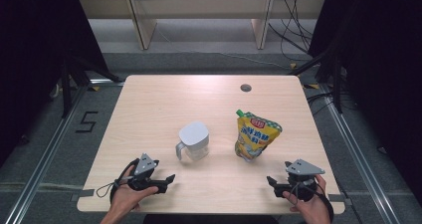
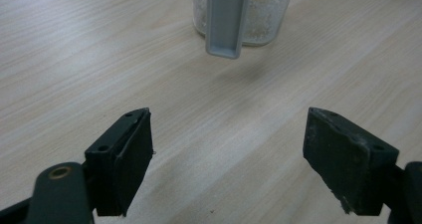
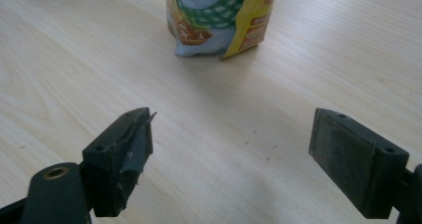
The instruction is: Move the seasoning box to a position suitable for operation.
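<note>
In the high view the left gripper (image 1: pixel 169 178) sits at the lower left of the frame, held in a hand (image 1: pixel 128 194) near the table's (image 1: pixel 149 104) front edge, with its grey three-cornered plate on top. Up and to the right of it, near the centre, stands a clear jug (image 1: pixel 193 141) with a pale grey lid and a side handle. Right of that, a yellow stand-up pouch (image 1: pixel 255 136) with a green cap leans slightly, its printed front glossy. At the lower right the right gripper (image 1: pixel 271 181) rests in the other hand (image 1: pixel 311 201).

The left gripper view adds what the high view cannot: the jug's wall (image 2: pixel 259 20) is see-through with white grainy contents behind it, and its handle (image 2: pixel 226 20) is a flat grey channel hanging free of the wood. The jug's top is cut off by the upper edge. The black jaws stand wide apart at the bottom corners, nothing between them, well short of the jug.

The right gripper view shows the pouch's (image 3: pixel 219 20) base at top centre, with a blue and green-checked print; its upper part is cut off. These jaws also gape wide and hold nothing; the left pad looks frayed. The tabletop is pale wood grain, matte.
</note>
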`<action>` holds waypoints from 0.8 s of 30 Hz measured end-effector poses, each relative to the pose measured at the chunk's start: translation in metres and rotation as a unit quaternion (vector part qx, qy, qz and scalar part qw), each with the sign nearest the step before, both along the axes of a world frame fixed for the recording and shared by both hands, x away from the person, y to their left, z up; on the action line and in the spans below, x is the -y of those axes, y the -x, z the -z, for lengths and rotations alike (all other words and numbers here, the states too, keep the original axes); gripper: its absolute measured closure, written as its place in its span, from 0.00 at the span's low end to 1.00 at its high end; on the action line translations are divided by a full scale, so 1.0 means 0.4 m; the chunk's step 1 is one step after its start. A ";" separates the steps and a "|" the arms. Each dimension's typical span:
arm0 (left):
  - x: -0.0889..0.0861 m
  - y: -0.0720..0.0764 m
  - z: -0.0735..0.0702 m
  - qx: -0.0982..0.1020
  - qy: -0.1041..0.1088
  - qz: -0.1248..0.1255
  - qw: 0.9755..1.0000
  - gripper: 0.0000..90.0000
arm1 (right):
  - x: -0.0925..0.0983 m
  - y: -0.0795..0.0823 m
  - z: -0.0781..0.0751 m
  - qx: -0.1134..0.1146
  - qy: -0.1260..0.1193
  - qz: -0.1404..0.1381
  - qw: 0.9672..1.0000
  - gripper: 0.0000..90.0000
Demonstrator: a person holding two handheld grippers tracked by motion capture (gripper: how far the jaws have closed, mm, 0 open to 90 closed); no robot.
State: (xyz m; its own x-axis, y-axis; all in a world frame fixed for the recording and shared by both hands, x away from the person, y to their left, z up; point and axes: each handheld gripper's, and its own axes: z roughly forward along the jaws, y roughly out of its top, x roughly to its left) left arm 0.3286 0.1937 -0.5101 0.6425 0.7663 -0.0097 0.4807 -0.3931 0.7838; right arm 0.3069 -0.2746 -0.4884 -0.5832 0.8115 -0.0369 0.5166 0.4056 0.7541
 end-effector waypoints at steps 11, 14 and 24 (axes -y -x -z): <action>-0.005 -0.003 -0.001 0.000 0.004 -0.001 1.000 0.23 | 0.004 -0.002 0.000 0.032 0.007 0.017 0.999 0.20; -0.005 -0.003 -0.001 0.002 0.006 -0.004 1.000 0.23 | 0.004 0.000 -0.003 0.019 -0.007 0.025 0.999 0.20; -0.001 -0.005 -0.010 0.012 0.019 -0.013 1.000 0.25 | 0.002 0.002 -0.002 0.017 -0.010 0.031 0.999 0.20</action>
State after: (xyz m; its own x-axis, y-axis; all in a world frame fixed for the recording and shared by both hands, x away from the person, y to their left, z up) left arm 0.3306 0.1940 -0.5063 0.6221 0.7826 -0.0238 0.4711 -0.3499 0.8097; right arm 0.3062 -0.2753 -0.4875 -0.5306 0.8467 -0.0393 0.5143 0.3584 0.7791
